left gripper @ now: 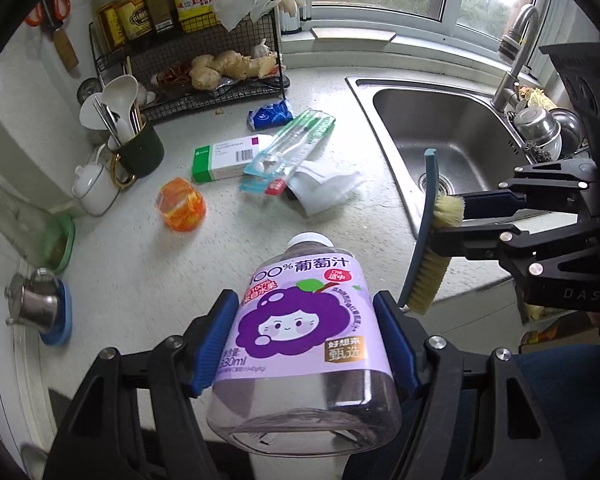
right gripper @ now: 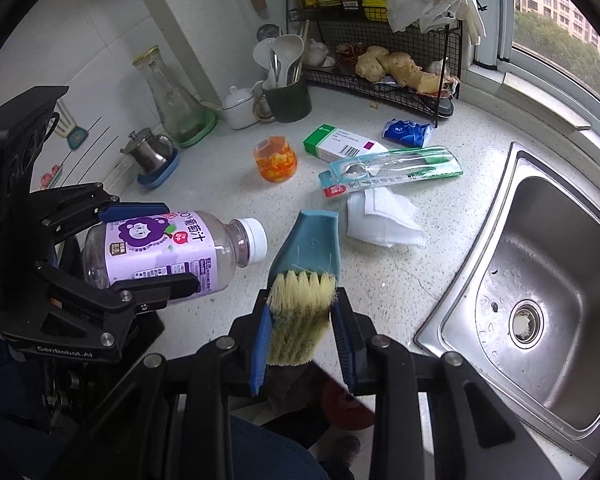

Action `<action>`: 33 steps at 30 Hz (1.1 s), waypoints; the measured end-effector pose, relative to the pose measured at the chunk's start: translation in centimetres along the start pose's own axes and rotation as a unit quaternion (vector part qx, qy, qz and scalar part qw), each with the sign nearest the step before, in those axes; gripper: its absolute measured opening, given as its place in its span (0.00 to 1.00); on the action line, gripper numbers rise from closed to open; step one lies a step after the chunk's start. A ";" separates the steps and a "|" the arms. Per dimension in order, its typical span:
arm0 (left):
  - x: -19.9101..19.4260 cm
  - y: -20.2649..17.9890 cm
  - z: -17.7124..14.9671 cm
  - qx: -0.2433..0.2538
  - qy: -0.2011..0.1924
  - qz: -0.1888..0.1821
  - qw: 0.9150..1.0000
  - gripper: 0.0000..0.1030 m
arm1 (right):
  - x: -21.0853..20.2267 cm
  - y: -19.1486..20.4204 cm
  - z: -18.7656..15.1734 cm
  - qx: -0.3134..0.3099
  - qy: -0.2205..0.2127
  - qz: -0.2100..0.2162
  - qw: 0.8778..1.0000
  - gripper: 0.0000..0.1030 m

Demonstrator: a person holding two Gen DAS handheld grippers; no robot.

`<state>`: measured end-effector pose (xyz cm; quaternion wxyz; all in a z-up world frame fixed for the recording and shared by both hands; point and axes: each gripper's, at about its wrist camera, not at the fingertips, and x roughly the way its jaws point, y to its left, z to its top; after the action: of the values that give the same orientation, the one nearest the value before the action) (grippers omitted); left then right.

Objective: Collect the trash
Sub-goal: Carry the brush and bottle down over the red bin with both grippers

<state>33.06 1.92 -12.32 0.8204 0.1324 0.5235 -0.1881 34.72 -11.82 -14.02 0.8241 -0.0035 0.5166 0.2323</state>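
Your left hand-held gripper (left gripper: 306, 344) is clamped about halfway open around an empty grape juice bottle (left gripper: 304, 336), its blue pads pressing the purple label on both sides, white cap pointing away from you and the bottle lifted clear of the bench (left gripper: 140, 272). Beside it, your right hand-held gripper (right gripper: 302, 320) is closed narrowly on a scrubbing brush (right gripper: 306, 276), pads squeezing the pale yellow bristles while the blue back sticks out past the fingertips; the brush too hangs above the bench, near the corner of the steel sink (right gripper: 540, 280). Farther out on the speckled bench, a crumpled white tissue (right gripper: 384, 216) lies just under one end of a toothbrush blister pack (right gripper: 392, 172), which overlaps a green and white medicine box (right gripper: 342, 146). An orange plastic fruit cup (right gripper: 276, 160) sits to the left of the box, apart from it, and a crumpled blue wrapper (right gripper: 406, 133) lies beyond the pack, in front of the black wire rack (right gripper: 380, 84) holding ginger. A dark green utensil mug (right gripper: 286, 100) with spoons stands at the rack's left end, against the tiled wall.
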 end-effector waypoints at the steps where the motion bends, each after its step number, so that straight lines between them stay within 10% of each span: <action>1: -0.2 -0.7 -0.4 -0.002 0.000 0.003 1.000 0.65 | -0.3 0.0 -0.5 -0.003 -0.001 0.001 1.000 0.27; 20: -2.5 -13.7 -10.1 -0.057 0.006 -0.005 0.998 0.65 | -3.8 0.1 -12.9 -0.053 0.044 0.025 0.997 0.27; 33: 4.7 -15.7 -15.9 -0.082 0.055 -0.016 0.995 0.65 | 1.4 -1.4 -18.6 -0.026 0.104 0.019 0.994 0.27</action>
<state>15.01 -6.32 -23.53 0.7953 0.0663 0.5837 -0.1501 19.90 -17.10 -24.22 0.7610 -0.0393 0.5931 0.2599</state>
